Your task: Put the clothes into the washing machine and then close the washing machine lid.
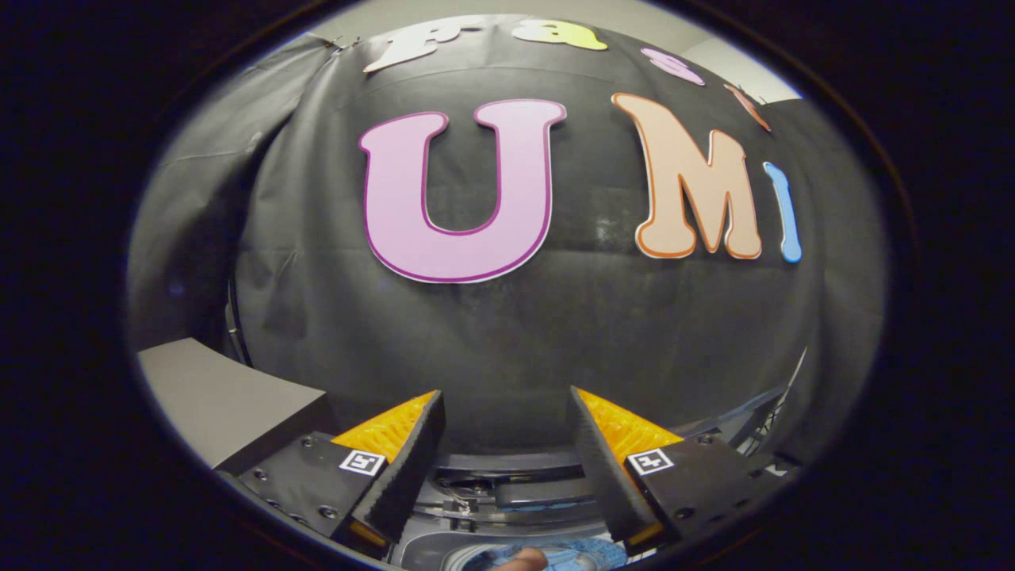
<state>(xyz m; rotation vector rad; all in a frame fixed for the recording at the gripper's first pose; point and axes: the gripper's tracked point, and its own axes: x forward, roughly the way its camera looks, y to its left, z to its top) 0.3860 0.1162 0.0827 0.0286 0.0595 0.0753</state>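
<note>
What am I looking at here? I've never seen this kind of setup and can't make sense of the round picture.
The picture comes from a wide-angle camera mounted on a handheld gripper that a person carries; no robot arm is involved. The two wedge shapes at the bottom are its jaws, standing open with nothing between them. Beyond them hangs the booth's black cloth wall. Below and between the jaws you can see the top of a washing machine, with some blue cloth at the very bottom, probably the clothes. A small skin-toned shape beside the cloth may be a fingertip, but too little shows to be sure. Off to one side stands a grey block.
</note>
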